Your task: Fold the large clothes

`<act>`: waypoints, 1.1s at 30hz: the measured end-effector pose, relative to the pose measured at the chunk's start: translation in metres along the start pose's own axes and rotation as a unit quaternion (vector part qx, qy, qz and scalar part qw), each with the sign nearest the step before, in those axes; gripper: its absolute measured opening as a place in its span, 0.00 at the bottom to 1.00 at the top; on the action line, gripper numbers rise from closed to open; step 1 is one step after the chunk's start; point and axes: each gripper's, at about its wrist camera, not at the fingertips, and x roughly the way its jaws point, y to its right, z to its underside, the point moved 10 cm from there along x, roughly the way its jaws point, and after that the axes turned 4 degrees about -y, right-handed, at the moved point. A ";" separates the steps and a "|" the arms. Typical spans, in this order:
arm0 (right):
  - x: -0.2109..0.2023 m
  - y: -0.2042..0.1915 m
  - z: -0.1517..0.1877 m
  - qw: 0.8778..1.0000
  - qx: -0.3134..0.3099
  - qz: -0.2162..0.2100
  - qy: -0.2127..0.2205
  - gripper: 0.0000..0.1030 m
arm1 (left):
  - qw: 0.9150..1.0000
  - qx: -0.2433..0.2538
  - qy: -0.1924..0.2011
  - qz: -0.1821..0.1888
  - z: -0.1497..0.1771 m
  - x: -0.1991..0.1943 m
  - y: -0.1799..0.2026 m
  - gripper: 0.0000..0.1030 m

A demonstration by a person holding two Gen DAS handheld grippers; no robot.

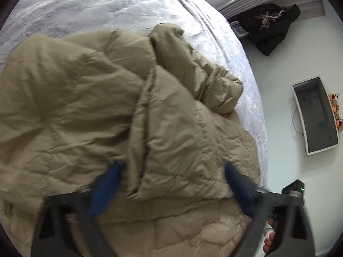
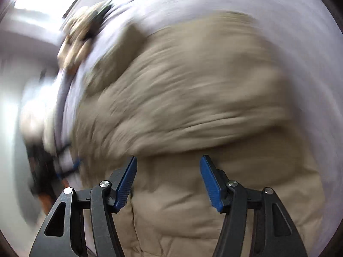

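Observation:
A large tan padded coat [image 1: 75, 96] lies crumpled on a bed with a pale lilac cover [image 1: 107, 6]. One sleeve [image 1: 193, 68] is bunched toward the bed's right edge. My left gripper [image 1: 172, 166] hovers low over the coat's near part with its blue fingers [image 1: 107, 188] wide apart. A folded flap of the coat lies between them, and no pad visibly presses on it. In the blurred right wrist view, my right gripper [image 2: 169, 158] stands open just above the same coat [image 2: 182, 85], with nothing pinched between its pads.
On the white floor right of the bed lie a black garment [image 1: 272, 27], a grey open box [image 1: 315, 113] and a dark device with a green light [image 1: 294, 189]. A blurred beige bundle [image 2: 79, 38] sits at the bed's far left edge.

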 end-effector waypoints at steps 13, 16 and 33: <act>0.011 0.047 -0.030 0.997 0.061 0.006 0.050 0.07 | 0.997 0.014 -0.010 -0.074 0.040 -0.005 -0.035 0.19; 0.017 0.048 -0.028 0.997 0.059 0.010 0.052 0.07 | 0.995 0.009 0.002 -0.102 0.037 -0.028 -0.044 0.21; -0.009 0.022 -0.014 0.998 -0.011 0.051 0.028 0.09 | 0.982 0.080 0.014 -0.169 -0.009 0.014 -0.026 0.21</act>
